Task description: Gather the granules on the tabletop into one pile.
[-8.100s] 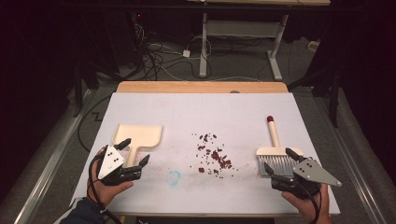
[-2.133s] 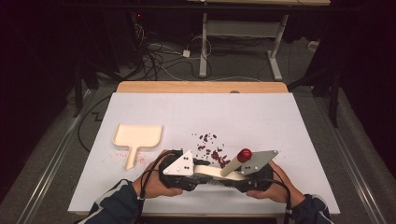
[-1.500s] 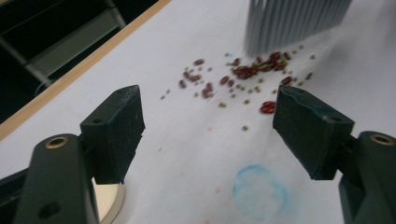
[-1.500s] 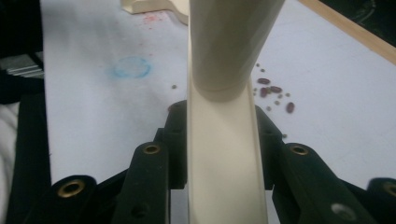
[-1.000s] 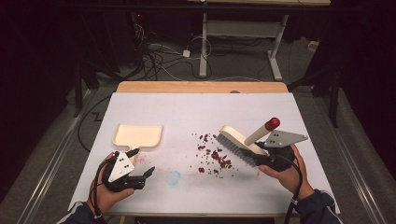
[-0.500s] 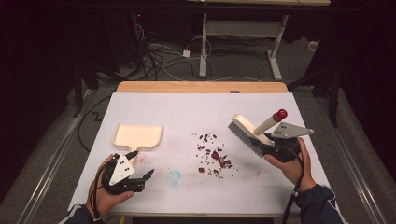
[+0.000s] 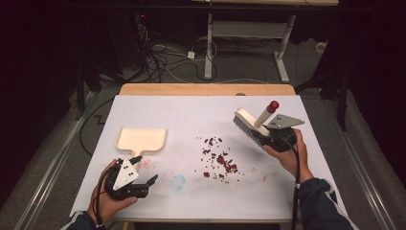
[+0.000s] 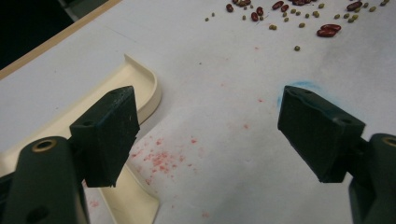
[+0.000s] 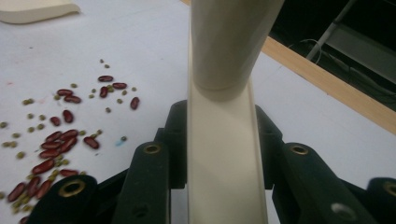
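— While I'm holding my right gripper [image 7: 266, 136] above the table's [image 7: 191, 112] right side, it's clamping the brush [image 7: 250, 124] by its back, bristles tilted toward the beans [image 7: 218, 158].

— And your left?

— I'm resting the left gripper [image 7: 143, 184] spread wide, gripping nothing, just beside the dustpan [image 7: 142, 140].

My jaws clamp the cream brush [image 9: 224, 154] by its back; beans [image 9: 60, 140] lie scattered on the white table [image 9: 317, 116] at left.

Lighting: white table [image 7: 158, 115] bright, evenly lit; surroundings dark. Near jaws soft-focused in gripper views; shadows faint.
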`<state>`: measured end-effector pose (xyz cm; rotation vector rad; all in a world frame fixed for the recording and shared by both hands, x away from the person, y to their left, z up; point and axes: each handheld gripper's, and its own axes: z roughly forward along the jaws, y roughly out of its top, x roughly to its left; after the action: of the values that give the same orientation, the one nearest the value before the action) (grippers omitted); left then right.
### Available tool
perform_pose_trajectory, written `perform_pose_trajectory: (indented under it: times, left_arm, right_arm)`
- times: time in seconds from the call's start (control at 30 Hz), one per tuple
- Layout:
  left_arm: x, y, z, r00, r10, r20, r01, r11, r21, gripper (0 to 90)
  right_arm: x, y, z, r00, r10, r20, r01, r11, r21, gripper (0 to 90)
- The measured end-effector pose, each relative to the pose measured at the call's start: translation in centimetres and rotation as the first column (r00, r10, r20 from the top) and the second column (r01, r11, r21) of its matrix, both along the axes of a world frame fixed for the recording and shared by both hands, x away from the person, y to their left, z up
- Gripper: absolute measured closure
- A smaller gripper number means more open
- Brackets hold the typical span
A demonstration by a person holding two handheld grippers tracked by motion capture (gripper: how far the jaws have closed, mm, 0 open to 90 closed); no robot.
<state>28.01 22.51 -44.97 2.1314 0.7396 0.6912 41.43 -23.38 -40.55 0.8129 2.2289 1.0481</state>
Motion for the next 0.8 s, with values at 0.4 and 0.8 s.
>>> perform_pose_trajectory:
  times: [0.4,0.8]
  left_arm:
    - [0.3,-0.6,-0.2,0.9997,-0.019,-0.011,0.019,0.9997,0.012,20.1]
    - [0.4,-0.6,-0.4,0.9993,-0.028,-0.023,0.028,0.9995,0.017,20.0]
  right_arm:
    - [2.5,4.5,-2.0,0.9984,0.049,0.028,-0.045,0.991,-0.128,67.9]
    - [2.6,9.8,-3.2,0.9860,0.164,0.032,-0.152,0.962,-0.227,67.9]
